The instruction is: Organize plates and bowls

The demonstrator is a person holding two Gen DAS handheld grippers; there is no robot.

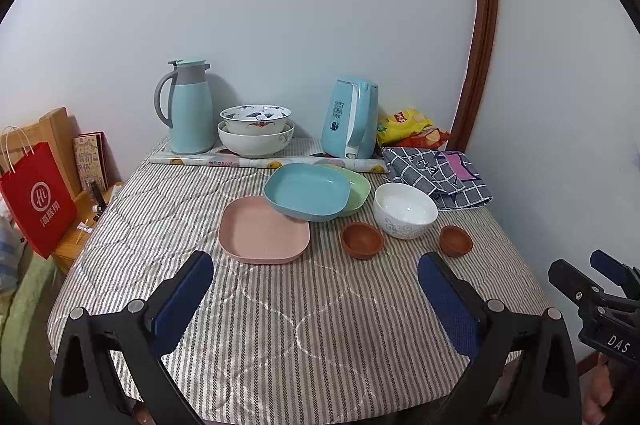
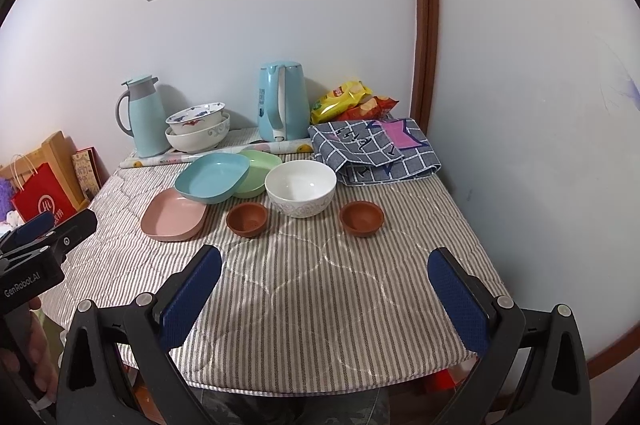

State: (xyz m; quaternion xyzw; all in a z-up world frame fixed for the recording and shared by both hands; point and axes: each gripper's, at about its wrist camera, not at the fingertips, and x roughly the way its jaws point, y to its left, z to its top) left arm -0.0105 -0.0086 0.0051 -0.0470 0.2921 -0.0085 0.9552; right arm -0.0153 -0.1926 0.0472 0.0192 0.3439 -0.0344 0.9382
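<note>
Striped quilted cloth (image 2: 304, 305) covers the table; my left gripper (image 1: 316, 301) and right gripper (image 2: 325, 297) hover spread wide, empty. Beyond them, flanking the white bowl (image 2: 301, 188), sit two clay cups (image 2: 247, 220); left of it lie pink plate (image 2: 174, 218), blue plate (image 2: 211, 177) and green plate (image 2: 258, 172), overlapping. Probably light plastic; I'd pinch a rim.

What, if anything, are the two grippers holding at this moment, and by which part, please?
Nothing is held. The left gripper and the right gripper are both open above the striped quilted tablecloth, short of the plates and bowls.
</note>
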